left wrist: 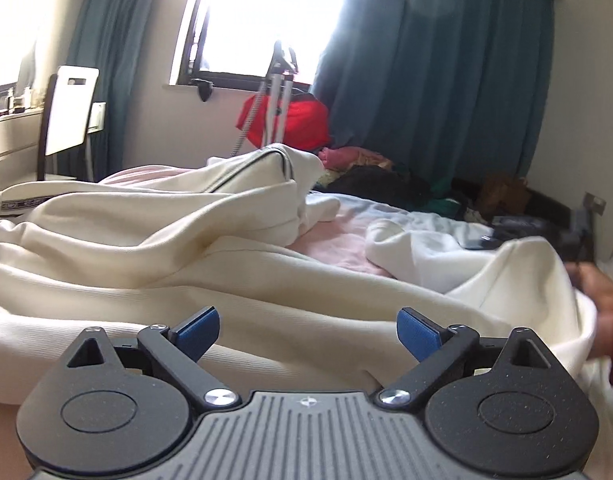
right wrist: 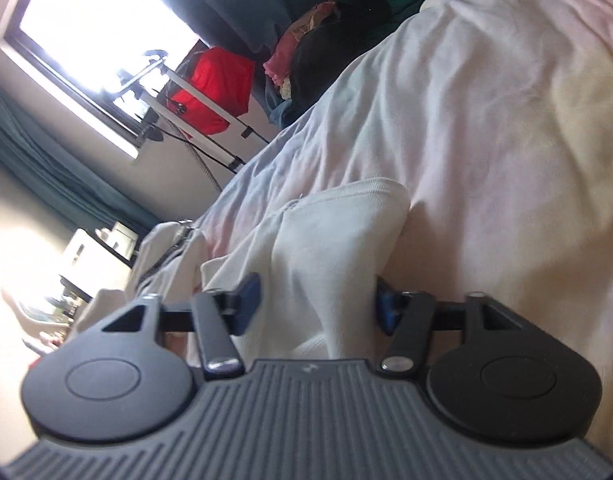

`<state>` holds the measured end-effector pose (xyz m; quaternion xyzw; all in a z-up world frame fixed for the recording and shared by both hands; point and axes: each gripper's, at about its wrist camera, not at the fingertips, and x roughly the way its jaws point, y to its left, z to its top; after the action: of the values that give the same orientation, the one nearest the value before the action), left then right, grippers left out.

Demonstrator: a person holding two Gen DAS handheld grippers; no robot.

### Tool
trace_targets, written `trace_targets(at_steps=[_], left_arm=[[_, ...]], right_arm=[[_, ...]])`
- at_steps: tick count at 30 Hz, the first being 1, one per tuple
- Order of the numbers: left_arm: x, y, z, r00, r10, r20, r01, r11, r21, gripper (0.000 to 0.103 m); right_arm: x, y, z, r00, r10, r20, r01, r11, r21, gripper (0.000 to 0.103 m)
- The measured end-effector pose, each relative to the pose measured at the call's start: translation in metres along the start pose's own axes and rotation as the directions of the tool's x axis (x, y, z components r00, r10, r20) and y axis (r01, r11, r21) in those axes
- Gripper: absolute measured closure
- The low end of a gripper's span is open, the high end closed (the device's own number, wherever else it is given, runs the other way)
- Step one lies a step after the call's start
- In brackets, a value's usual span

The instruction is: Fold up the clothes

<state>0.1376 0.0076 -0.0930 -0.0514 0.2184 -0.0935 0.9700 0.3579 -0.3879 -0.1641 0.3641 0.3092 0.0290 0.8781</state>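
A cream-white garment lies rumpled across the bed, with a dark-piped edge at its far end. My left gripper is open just above the cloth, its blue pads wide apart and holding nothing. In the right wrist view, which is tilted, my right gripper is open with a bunched fold of the white garment lying between its blue pads. The pads do not visibly pinch the cloth. A hand shows at the right edge of the left wrist view, by the garment's edge.
The bed has a pale pink and blue sheet. A pile of dark and coloured clothes lies at the far side. A red bag and a metal stand are below the window, with teal curtains and a white chair at left.
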Motion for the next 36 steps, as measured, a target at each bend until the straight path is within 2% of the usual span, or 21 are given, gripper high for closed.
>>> trace_targets(at_steps=[1, 2, 4, 6, 8, 10, 13, 17, 21, 23, 26, 29, 32, 34, 35, 36], left_arm=[[0.003, -0.002, -0.001, 1.0, -0.004, 0.004, 0.004, 1.0, 0.013, 0.006], [0.005, -0.003, -0.002, 1.0, -0.008, 0.008, 0.008, 1.0, 0.025, 0.006], [0.009, -0.005, -0.003, 1.0, -0.023, -0.005, 0.023, 1.0, 0.021, 0.006], [0.012, -0.008, -0.003, 1.0, -0.024, -0.013, 0.024, 0.999, 0.021, 0.007], [0.008, -0.01, -0.002, 1.0, -0.028, -0.002, 0.028, 0.999, 0.023, 0.008], [0.001, -0.011, 0.001, 0.999, -0.026, 0.017, 0.026, 0.999, 0.022, 0.008], [-0.009, -0.011, 0.007, 0.999, -0.031, 0.018, 0.031, 0.999, -0.014, 0.008], [-0.022, -0.005, 0.011, 0.999, -0.045, -0.01, 0.044, 0.994, -0.104, 0.008], [-0.05, 0.005, 0.015, 1.0, -0.025, 0.002, 0.025, 0.99, -0.142, 0.008], [-0.066, 0.013, 0.017, 1.0, -0.017, 0.005, 0.018, 0.985, -0.173, 0.008], [-0.089, 0.035, 0.016, 1.0, -0.008, -0.028, 0.0, 0.961, -0.277, 0.008], [-0.107, 0.074, 0.015, 0.995, -0.013, -0.095, -0.03, 0.9, -0.435, 0.006], [-0.112, 0.12, 0.013, 0.983, -0.016, -0.183, -0.096, 0.806, -0.584, 0.005], [-0.109, 0.152, 0.01, 0.973, -0.018, -0.228, -0.144, 0.728, -0.67, 0.005], [-0.106, 0.169, 0.006, 0.973, -0.04, -0.225, -0.141, 0.671, -0.728, 0.005], [-0.103, 0.185, 0.0, 0.977, -0.082, -0.198, -0.11, 0.602, -0.791, 0.005]], right_arm=[[0.004, 0.008, 0.003, 0.999, -0.045, 0.003, 0.045, 0.998, -0.04, 0.094], [0.003, 0.015, 0.007, 0.997, -0.075, 0.029, 0.077, 0.994, -0.08, 0.094], [-0.013, 0.026, 0.02, 0.987, -0.074, 0.142, 0.096, 0.983, -0.155, 0.096], [-0.038, 0.028, 0.038, 0.967, -0.091, 0.238, 0.133, 0.977, -0.165, 0.096], [-0.074, 0.019, 0.054, 0.933, -0.118, 0.339, 0.175, 0.975, -0.14, 0.097], [-0.116, 0.003, 0.066, 0.884, -0.151, 0.441, 0.216, 0.971, -0.1, 0.097], [-0.171, -0.025, 0.058, 0.822, -0.225, 0.524, 0.327, 0.939, -0.11, 0.097], [-0.217, -0.073, 0.024, 0.823, -0.306, 0.478, 0.377, 0.924, -0.059, 0.097], [-0.241, -0.106, -0.011, 0.855, -0.312, 0.415, 0.335, 0.942, 0.019, 0.097], [-0.248, -0.115, -0.026, 0.861, -0.301, 0.41, 0.311, 0.949, 0.042, 0.097], [-0.252, -0.124, -0.038, 0.881, -0.273, 0.387, 0.238, 0.961, 0.138, 0.097], [-0.259, -0.13, -0.043, 0.891, -0.235, 0.387, 0.153, 0.961, 0.232, 0.097], [-0.258, -0.133, -0.044, 0.901, -0.223, 0.372, 0.126, 0.956, 0.266, 0.097], [-0.256, -0.14, -0.044, 0.91, -0.215, 0.355, 0.12, 0.955, 0.271, 0.097], [-0.254, -0.143, -0.045, 0.914, -0.212, 0.345, 0.119, 0.955, 0.273, 0.097], [-0.251, -0.146, -0.044, 0.92, -0.215, 0.329, 0.127, 0.954, 0.271, 0.097]])
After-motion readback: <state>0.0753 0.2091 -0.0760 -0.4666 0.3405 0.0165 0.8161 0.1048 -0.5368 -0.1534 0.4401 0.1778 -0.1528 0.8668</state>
